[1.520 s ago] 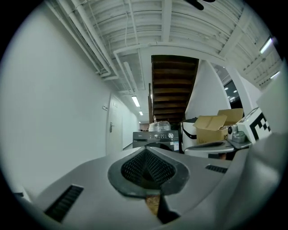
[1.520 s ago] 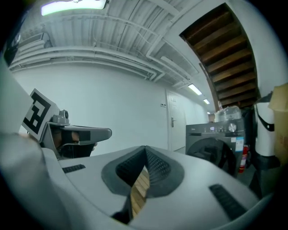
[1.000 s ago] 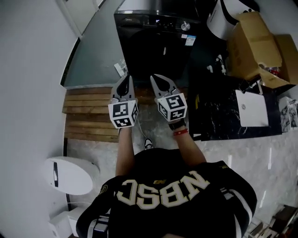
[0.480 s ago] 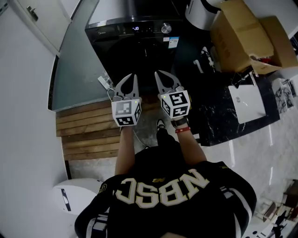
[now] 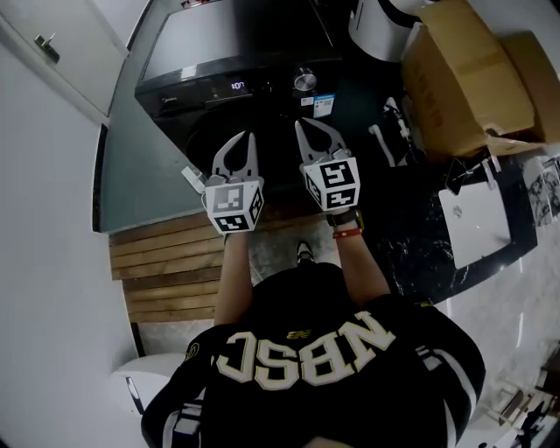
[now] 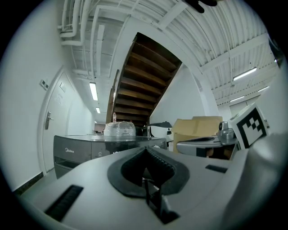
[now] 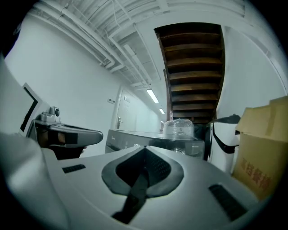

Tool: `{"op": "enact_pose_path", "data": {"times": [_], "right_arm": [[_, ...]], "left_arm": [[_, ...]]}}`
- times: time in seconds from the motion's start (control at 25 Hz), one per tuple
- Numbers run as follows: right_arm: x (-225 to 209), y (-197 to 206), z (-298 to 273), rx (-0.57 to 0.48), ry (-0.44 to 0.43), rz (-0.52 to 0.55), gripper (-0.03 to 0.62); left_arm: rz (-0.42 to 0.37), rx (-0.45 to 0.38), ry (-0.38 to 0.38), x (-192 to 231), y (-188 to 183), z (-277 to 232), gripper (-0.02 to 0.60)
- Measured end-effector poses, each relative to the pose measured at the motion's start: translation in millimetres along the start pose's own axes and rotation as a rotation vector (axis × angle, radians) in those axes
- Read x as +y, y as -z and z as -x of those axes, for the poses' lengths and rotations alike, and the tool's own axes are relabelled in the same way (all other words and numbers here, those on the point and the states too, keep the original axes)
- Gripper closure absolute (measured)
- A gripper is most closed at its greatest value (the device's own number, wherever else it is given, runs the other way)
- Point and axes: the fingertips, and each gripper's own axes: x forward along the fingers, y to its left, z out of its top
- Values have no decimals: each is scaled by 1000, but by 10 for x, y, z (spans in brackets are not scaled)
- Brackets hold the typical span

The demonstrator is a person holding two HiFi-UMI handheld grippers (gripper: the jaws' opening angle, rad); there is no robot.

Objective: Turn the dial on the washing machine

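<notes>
Right gripper (image 5: 313,131) and left gripper (image 5: 242,140), both clenched and empty, are pointing forward side by side; the dial (image 5: 304,80) is sitting ahead of the right one on the washing machine (image 5: 219,44), probably the approach.

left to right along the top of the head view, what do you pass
door handle → washing machine's lit display → dial → white object with black trim → cardboard box
</notes>
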Motion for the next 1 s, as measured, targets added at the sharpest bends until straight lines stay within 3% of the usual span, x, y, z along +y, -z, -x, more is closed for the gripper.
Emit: {"op": "enact_pose_path", "data": {"times": [0.36,1.0], "right_arm": [[-471,6,-524,50,-14,188,565],[-605,299,-1037,274,-91,788,432]], "left_arm": [[6,30,4,20,236,-618,566],[22,63,100,123,392,-834,566]]}}
